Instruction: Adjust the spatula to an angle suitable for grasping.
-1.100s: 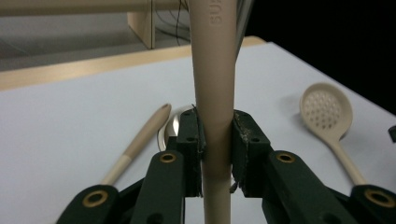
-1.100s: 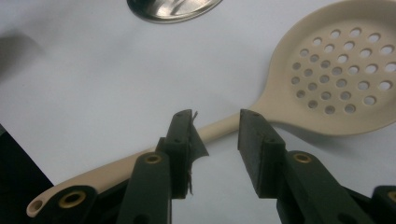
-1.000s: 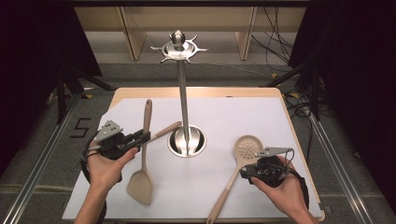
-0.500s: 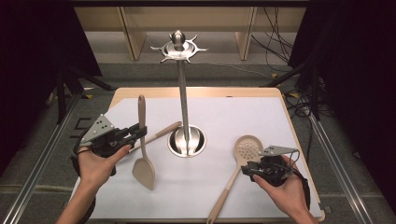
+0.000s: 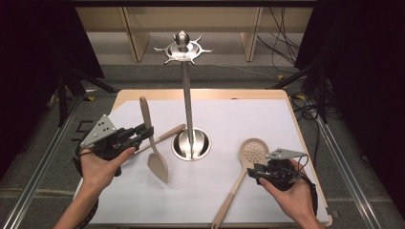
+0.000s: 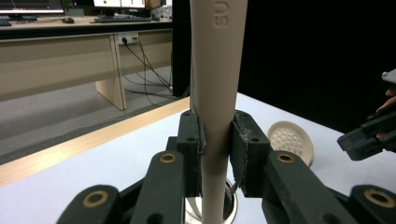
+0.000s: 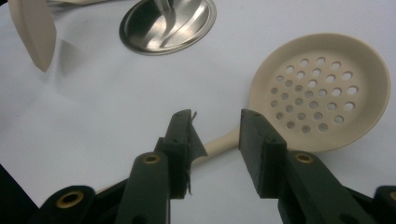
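1. The table (image 5: 286, 124) carried a steel utensil stand (image 5: 190, 143) beyond both sets of jaws.
2. The left gripper (image 5: 138, 133) had its jaws clamped on the spatula (image 5: 152, 143) handle, blade hanging below them.
3. The right gripper (image 5: 255, 172) held its jaws apart, straddling the slotted spoon (image 7: 322, 88) handle without pressing it.

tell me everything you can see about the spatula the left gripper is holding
The spatula is beige, matte and plastic-looking, with a long rounded handle carrying raised letters and a flat, wide blade. It stands nearly upright, blade down and handle tip up, tilted a little. The left gripper is shut on the handle, both jaws pressing its sides. The blade hangs just over the white sheet, left of the metal stand's round base; whether its tip touches is unclear.
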{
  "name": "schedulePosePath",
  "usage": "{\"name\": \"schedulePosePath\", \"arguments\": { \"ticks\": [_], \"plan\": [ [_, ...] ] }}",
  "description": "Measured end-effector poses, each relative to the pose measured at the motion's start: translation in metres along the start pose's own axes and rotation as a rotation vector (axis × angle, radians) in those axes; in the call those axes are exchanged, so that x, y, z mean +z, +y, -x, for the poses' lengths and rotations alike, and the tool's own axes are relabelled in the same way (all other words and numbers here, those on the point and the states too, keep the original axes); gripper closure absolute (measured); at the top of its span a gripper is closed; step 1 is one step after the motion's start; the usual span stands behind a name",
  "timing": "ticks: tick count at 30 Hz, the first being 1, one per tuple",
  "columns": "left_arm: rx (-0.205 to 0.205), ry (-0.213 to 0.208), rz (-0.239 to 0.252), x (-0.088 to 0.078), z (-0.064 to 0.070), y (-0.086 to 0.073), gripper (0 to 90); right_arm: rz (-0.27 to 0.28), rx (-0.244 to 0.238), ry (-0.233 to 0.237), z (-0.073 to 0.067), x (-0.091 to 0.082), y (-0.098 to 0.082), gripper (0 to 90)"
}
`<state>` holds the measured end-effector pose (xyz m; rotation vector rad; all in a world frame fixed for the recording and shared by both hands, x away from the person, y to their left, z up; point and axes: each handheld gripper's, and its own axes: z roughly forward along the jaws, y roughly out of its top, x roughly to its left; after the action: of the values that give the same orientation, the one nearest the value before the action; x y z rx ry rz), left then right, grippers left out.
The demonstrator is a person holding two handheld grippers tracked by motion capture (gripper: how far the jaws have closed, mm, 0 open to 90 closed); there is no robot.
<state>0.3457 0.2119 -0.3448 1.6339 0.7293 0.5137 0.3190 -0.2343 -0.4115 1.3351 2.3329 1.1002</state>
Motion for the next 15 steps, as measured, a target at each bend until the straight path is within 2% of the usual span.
{"name": "schedulePosePath", "arguments": {
  "ticks": [1, 2, 3, 6, 7, 9, 10, 11, 12, 13, 14, 15],
  "plan": [
    [0.0, 0.0, 0.0, 0.0, 0.0, 0.0, 74.2, 0.0, 0.0, 0.0, 0.0, 0.0, 0.0, 65.2],
    [-0.014, -0.011, 0.015, 0.001, 0.001, 0.002, 74.2, 0.008, 0.033, -0.001, -0.002, 0.0, -0.001, 65.2],
    [-0.008, -0.016, 0.018, 0.001, 0.001, 0.004, 74.2, 0.022, 0.047, 0.004, -0.003, -0.001, -0.001, 65.1],
    [-0.003, -0.025, 0.028, 0.002, 0.0, 0.009, 74.2, 0.032, 0.039, -0.002, -0.001, -0.003, 0.0, 64.9],
    [-0.001, -0.027, 0.032, 0.003, 0.0, 0.01, 74.2, 0.049, 0.016, -0.02, 0.002, -0.004, 0.0, 64.8],
    [0.008, -0.033, 0.033, 0.004, 0.001, 0.013, 74.2, 0.051, 0.056, -0.008, 0.002, -0.005, -0.001, 64.4],
    [0.012, -0.035, 0.032, 0.004, 0.001, 0.014, 74.2, 0.071, 0.055, -0.01, 0.003, -0.005, -0.001, 64.1],
    [0.015, -0.038, 0.033, 0.005, 0.001, 0.015, 74.2, 0.068, 0.044, -0.026, 0.006, -0.007, -0.001, 64.0],
    [0.017, -0.041, 0.034, 0.005, 0.001, 0.016, 74.2, 0.066, 0.069, -0.016, 0.006, -0.007, -0.002, 63.8],
    [0.013, -0.046, 0.036, 0.006, 0.001, 0.017, 74.2, 0.085, 0.037, -0.032, 0.01, -0.007, -0.002, 63.7],
    [0.019, -0.051, 0.035, 0.007, 0.001, 0.018, 74.2, 0.08, 0.074, -0.035, 0.009, -0.009, -0.002, 63.6],
    [0.019, -0.051, 0.035, 0.007, 0.001, 0.018, 74.2, 0.08, 0.074, -0.035, 0.009, -0.009, -0.002, 63.6]
  ]
}}
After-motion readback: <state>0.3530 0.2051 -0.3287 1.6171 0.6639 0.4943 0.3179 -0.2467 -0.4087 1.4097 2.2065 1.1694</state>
